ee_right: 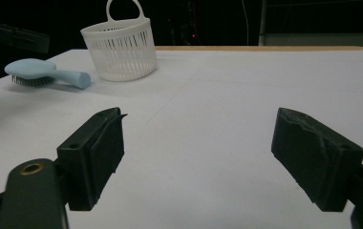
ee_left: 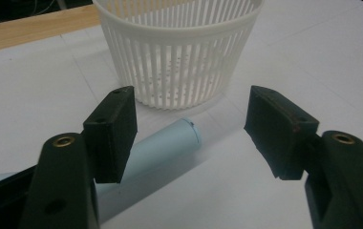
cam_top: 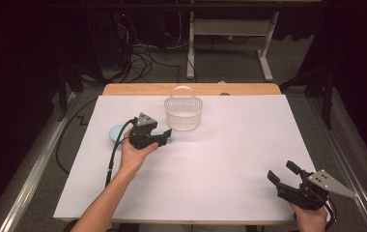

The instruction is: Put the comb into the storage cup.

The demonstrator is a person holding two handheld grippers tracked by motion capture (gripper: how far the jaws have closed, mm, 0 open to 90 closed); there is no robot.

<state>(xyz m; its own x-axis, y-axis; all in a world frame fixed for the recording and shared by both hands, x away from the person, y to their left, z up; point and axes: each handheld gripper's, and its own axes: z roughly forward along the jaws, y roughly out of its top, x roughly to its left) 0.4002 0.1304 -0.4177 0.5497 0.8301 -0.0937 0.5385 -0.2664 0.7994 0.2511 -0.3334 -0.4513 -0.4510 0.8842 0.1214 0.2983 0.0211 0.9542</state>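
Two tools work over a white-covered worktop (cam_top: pixel 210 174). Nearest the person, at about five o'clock on the sheet, the right tool (cam_top: pixel 284 175) sits in the right hand (cam_top: pixel 312 217) close to the near edge, its jaws spread wide with nothing but bare sheet between them, as the right gripper view also shows.

Farther in, at about ten o'clock from the sheet's centre, the left hand (cam_top: pixel 134 153) carries the left tool (cam_top: pixel 166 137) just above a pale blue hairbrush (ee_right: pixel 46 72). That brush lies flat, bristles down, its round-ended handle (ee_left: pixel 163 145) pointing toward two o'clock and the basket. In the left gripper view the jaws stand apart; the handle passes under the jaw on that picture's left side, and its tip lies in the gap between the two pads without either pad pressing on it.

Beyond the brush, at twelve o'clock near the far edge, stands a white slatted basket (cam_top: pixel 183 116), upright, its hoop handle raised, just past the handle's tip but apart from it.
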